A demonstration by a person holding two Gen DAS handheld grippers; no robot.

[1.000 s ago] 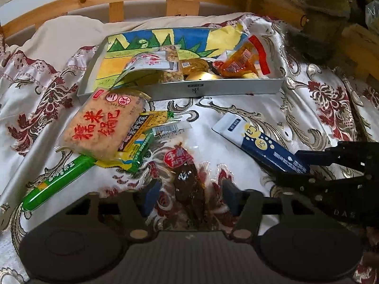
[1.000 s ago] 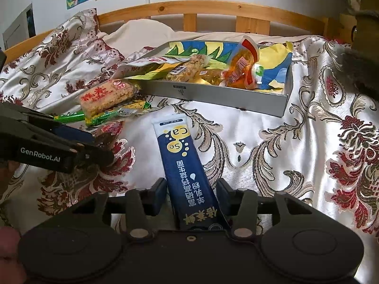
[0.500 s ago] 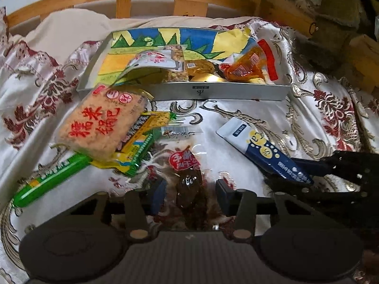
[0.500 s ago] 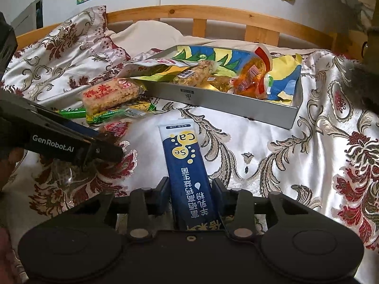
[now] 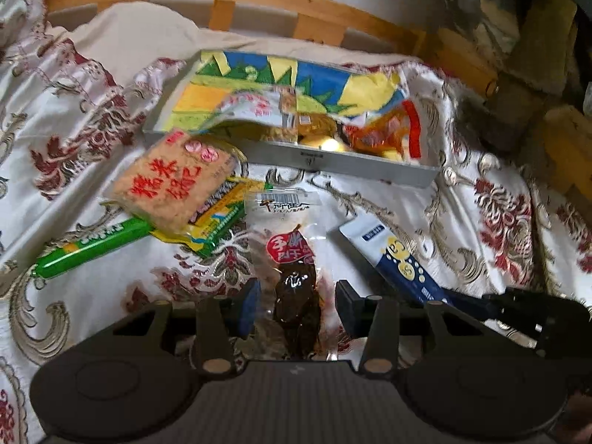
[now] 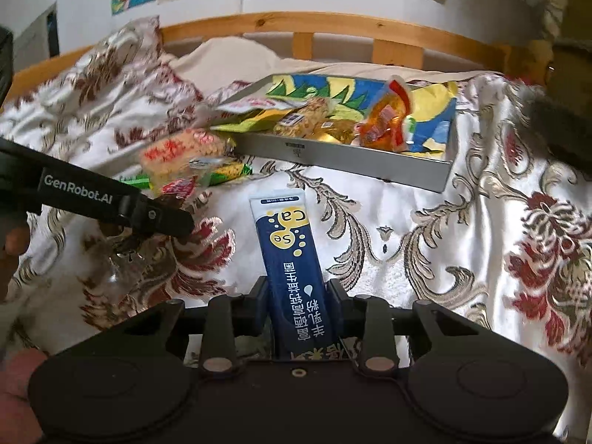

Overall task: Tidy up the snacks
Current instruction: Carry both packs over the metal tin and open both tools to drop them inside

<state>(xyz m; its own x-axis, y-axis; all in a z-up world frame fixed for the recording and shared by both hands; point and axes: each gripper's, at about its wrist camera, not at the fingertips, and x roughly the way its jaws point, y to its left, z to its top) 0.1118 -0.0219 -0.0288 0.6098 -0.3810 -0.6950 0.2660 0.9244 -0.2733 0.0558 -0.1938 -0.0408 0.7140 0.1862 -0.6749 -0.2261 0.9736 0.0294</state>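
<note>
Several snacks already sit in the tray (image 5: 333,164) at twelve o'clock. My left fingers (image 5: 294,305) pinch the clear dried-fruit packet (image 5: 292,259); my right fingers (image 6: 298,309) just closed on the blue sachet (image 6: 292,259). Rice cracker (image 5: 174,188) and green stick (image 5: 88,249) wait at ten o'clock on the bed.

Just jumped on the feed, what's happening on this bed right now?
A person is sorting snacks on a bedspread with two handheld grippers. The left gripper has a clear packet of dark dried snack between its jaws, which have just been closing. The right gripper has just been closing on a blue-and-white stick packet and grips its near end. Several snacks already lie in the grey tray; a rice cracker pack and a green stick wait outside.
</note>
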